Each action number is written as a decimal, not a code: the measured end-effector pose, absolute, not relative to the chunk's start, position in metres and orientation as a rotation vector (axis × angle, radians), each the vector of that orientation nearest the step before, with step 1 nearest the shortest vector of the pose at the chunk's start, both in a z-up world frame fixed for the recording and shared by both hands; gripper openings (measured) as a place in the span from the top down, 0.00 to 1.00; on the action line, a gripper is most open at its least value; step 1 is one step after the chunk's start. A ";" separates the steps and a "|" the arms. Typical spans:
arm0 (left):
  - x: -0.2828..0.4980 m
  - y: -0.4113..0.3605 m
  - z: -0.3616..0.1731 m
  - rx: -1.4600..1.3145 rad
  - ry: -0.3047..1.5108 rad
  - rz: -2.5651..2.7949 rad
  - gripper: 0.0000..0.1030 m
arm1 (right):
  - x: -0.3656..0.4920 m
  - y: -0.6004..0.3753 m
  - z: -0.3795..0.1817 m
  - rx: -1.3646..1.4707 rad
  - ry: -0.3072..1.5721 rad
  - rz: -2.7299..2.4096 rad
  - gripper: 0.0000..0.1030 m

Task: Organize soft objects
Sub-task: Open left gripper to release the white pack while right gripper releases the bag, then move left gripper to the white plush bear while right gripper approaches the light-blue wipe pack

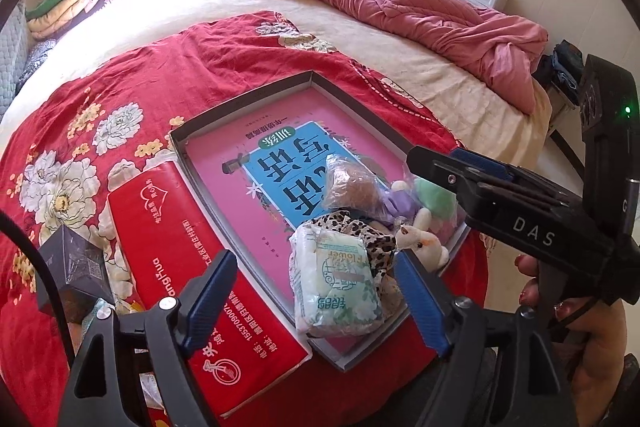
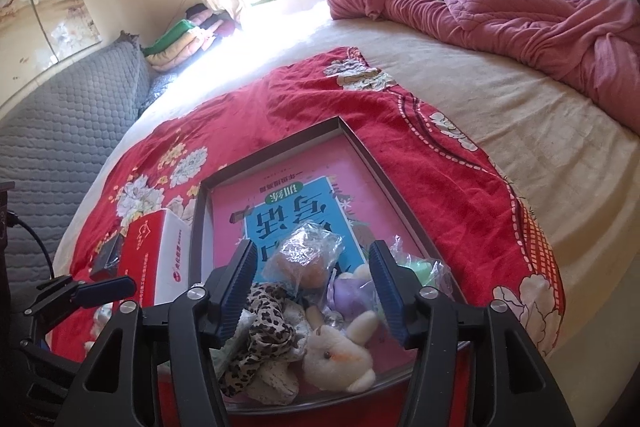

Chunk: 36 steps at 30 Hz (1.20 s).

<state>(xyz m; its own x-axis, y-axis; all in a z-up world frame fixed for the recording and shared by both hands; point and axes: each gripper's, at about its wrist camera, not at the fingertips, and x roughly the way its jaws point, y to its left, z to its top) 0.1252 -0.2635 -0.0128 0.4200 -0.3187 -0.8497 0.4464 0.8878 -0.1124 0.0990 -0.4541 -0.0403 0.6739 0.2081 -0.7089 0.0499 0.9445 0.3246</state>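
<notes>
Left wrist view. Left gripper, lower centre of the frame: blue-padded jaws stood wide, nothing pressed between them. The tissue packet, white with green print, is seen in the gap but is not clamped; it lies at the near corner of the shallow grey tray. Behind it, towards the lower right, the leopard-print cloth, the bagged brown soft toy and the white plush rabbit are bunched together. The right gripper is seen at the right edge, held by a hand. A red tissue box lies just beside the tray on the left.

Right wrist view. Right gripper, lower centre: jaws apart, empty. Below and between them the white plush rabbit, the leopard-print cloth, a lilac plush and the bagged brown toy are heaped in the tray's near end, on a pink and blue book.

Handling note, as judgement: the release appears complete; both tools are best lifted straight clear so that the plastic bags and loose cloth are not snagged. The pile is loose and would shift easily.
</notes>
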 end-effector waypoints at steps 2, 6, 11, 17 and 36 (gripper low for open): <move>0.122 -0.260 -0.010 0.139 1.021 -0.474 0.22 | 0.099 -0.453 -0.038 0.322 0.825 0.089 0.34; 0.118 -0.251 -0.004 0.127 1.009 -0.469 0.20 | 0.098 -0.447 -0.033 0.291 0.821 0.080 0.33; 0.110 -0.240 0.004 0.131 0.984 -0.450 0.20 | 0.095 -0.442 -0.025 0.258 0.805 0.055 0.31; 0.102 -0.226 0.011 0.134 0.969 -0.433 0.20 | 0.090 -0.434 -0.009 0.219 0.770 0.031 0.30; 0.085 -0.157 0.043 0.041 0.916 -0.354 0.20 | 0.060 -0.364 0.051 0.072 0.688 0.108 0.25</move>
